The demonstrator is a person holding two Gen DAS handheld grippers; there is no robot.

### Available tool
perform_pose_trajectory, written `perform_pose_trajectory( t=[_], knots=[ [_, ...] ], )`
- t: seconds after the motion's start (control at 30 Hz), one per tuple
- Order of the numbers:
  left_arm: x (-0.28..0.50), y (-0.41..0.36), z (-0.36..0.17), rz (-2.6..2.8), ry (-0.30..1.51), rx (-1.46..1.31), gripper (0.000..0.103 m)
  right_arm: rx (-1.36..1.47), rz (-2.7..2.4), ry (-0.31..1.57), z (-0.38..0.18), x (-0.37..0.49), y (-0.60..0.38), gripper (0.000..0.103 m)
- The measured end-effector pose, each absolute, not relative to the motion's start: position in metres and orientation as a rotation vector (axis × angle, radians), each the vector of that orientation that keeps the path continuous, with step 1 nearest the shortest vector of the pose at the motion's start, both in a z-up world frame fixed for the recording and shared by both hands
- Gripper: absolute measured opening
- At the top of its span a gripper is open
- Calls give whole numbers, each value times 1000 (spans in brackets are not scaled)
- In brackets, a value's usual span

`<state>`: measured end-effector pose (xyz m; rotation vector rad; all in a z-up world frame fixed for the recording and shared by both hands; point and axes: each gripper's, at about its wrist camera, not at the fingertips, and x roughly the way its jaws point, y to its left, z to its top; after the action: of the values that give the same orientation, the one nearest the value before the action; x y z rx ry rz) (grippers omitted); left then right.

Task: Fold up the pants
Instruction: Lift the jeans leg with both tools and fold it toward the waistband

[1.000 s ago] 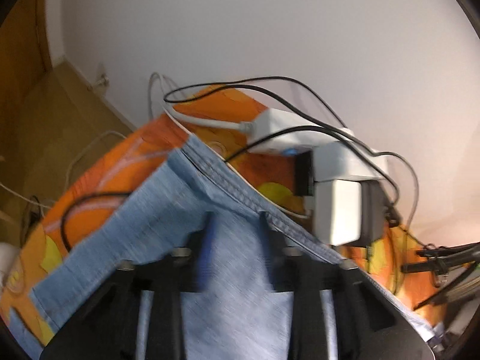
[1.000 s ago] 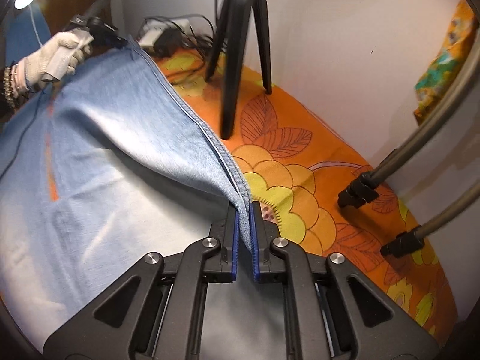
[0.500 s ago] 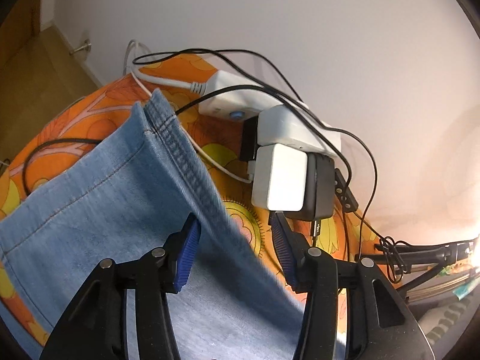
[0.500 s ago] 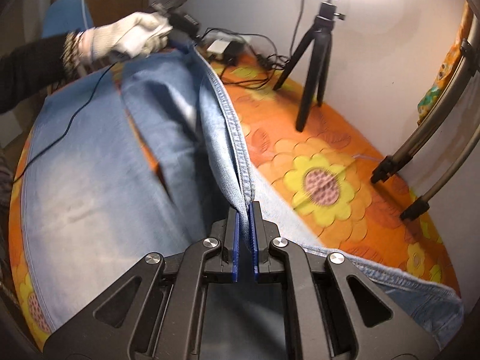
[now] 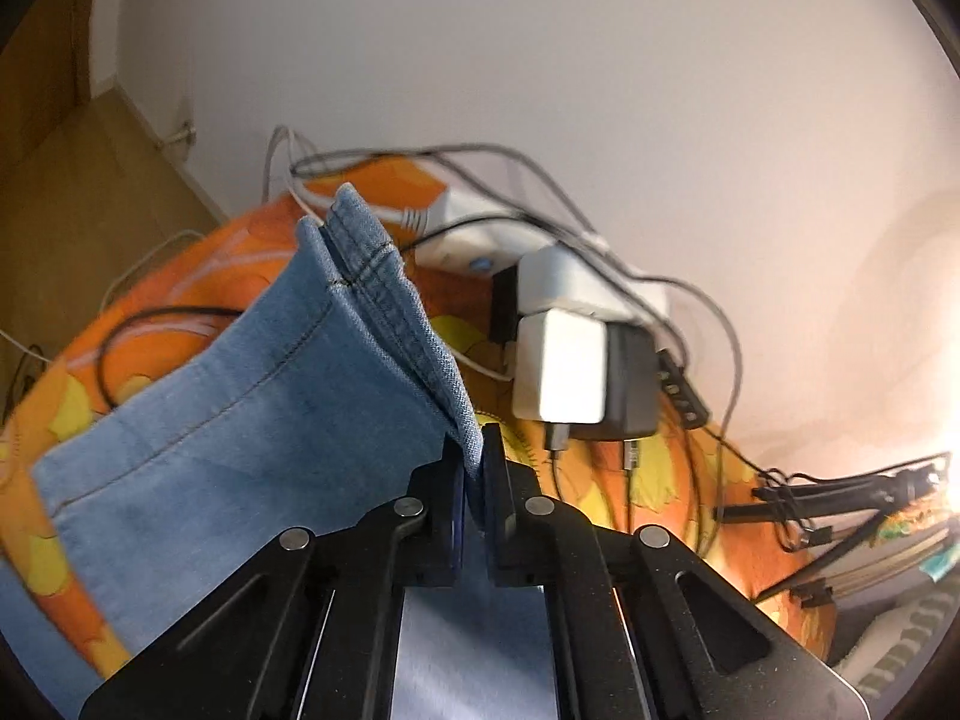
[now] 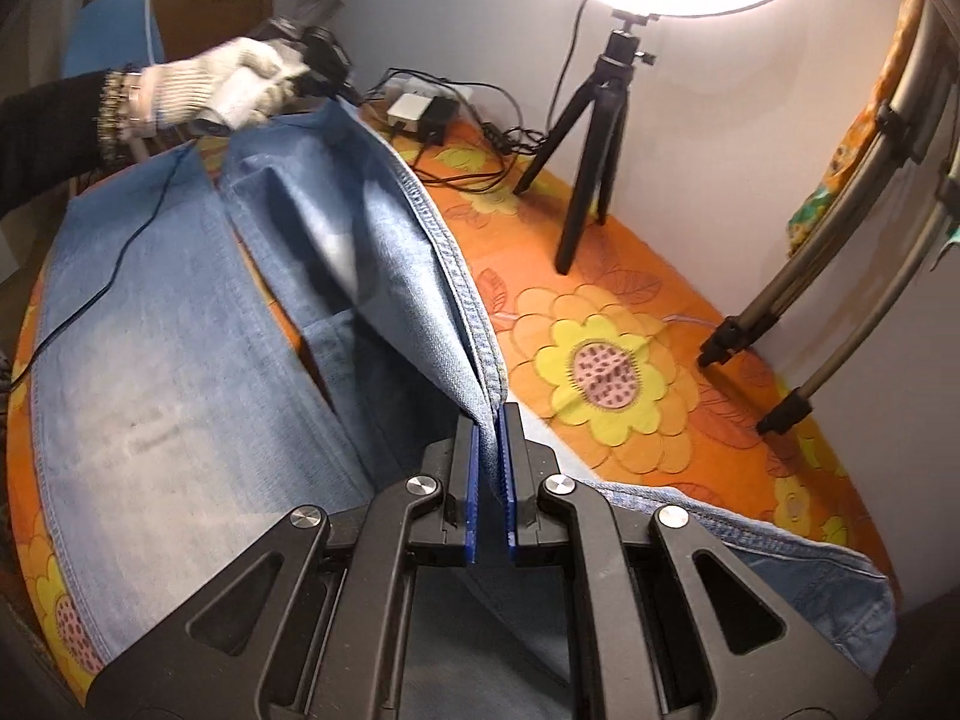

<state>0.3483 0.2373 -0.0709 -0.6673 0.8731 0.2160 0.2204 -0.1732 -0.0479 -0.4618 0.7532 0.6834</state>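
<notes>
Left wrist: orange floral tablecloth [image 5: 660, 468] against a white wall [image 5: 540, 60], wood floor beyond. Left gripper [image 5: 473, 480] is clamped on the stitched seam edge of the light-blue denim jeans [image 5: 240, 408]; white chargers [image 5: 561, 366] and cables sit just beside.

Right wrist: right gripper [image 6: 492, 462] pinches the jeans' [image 6: 180, 372] raised seam; the rest lies flat on the cloth. Black tripod [image 6: 594, 144], gloved left hand [image 6: 240, 84] at the far hem.
</notes>
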Motion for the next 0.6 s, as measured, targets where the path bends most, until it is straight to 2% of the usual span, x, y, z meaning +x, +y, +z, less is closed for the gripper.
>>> perform_pose_trajectory(
  t=[0.33, 0.6],
  knots=[
    [259, 254, -3, 182, 773, -661, 3, -483, 596, 717, -8, 197, -169, 7],
    [168, 257, 6, 169, 752, -678, 3, -505, 607, 732, 15, 134, -160, 6]
  ],
)
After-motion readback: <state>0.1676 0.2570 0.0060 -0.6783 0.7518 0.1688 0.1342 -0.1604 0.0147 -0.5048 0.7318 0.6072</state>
